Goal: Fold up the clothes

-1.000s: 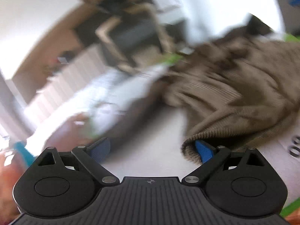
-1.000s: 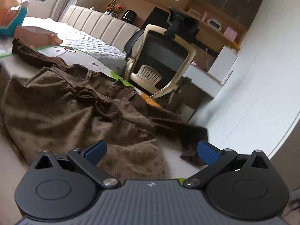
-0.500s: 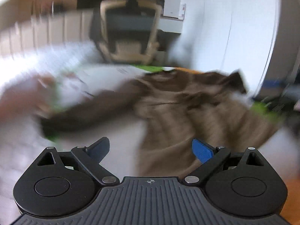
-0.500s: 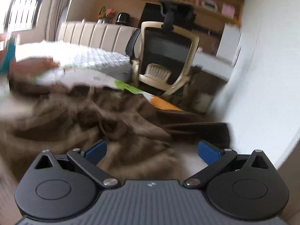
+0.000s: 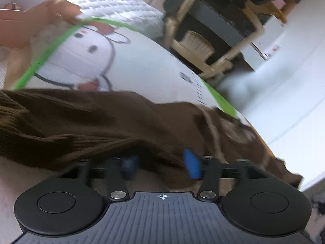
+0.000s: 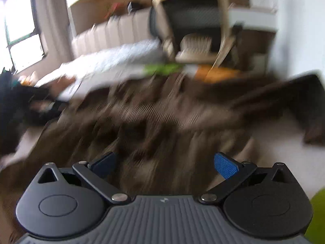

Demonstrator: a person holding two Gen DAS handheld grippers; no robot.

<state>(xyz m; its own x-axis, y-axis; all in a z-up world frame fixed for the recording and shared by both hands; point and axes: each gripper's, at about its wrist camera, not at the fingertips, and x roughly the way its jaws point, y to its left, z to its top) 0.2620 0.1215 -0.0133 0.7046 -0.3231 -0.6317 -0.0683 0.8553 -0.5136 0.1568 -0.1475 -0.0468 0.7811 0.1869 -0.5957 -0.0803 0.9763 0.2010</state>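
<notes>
A dark brown ribbed sweater (image 5: 81, 122) lies across the white cartoon-print mat (image 5: 132, 65). My left gripper (image 5: 160, 165) sits low over its sleeve, jaws closing, with a ridge of the knit between the blue pads (image 5: 192, 166), which still stand apart. In the right wrist view the same brown garment (image 6: 162, 111) spreads out, blurred, with one sleeve (image 6: 284, 97) stretched to the right. My right gripper (image 6: 164, 164) hovers open over its near part, with nothing between its fingers.
A beige-framed office chair (image 5: 213, 30) (image 6: 193, 30) stands beyond the mat's far edge, and a quilted white bed (image 5: 113, 6) lies behind. A reddish-brown object (image 5: 24, 16) sits at the far left. A white wall (image 6: 294, 30) is at the right.
The left gripper swung left along the garment, rolled, dropped onto the dark sleeve, and its jaws narrowed from wide open. The right gripper came down nearer the sweater, still open.
</notes>
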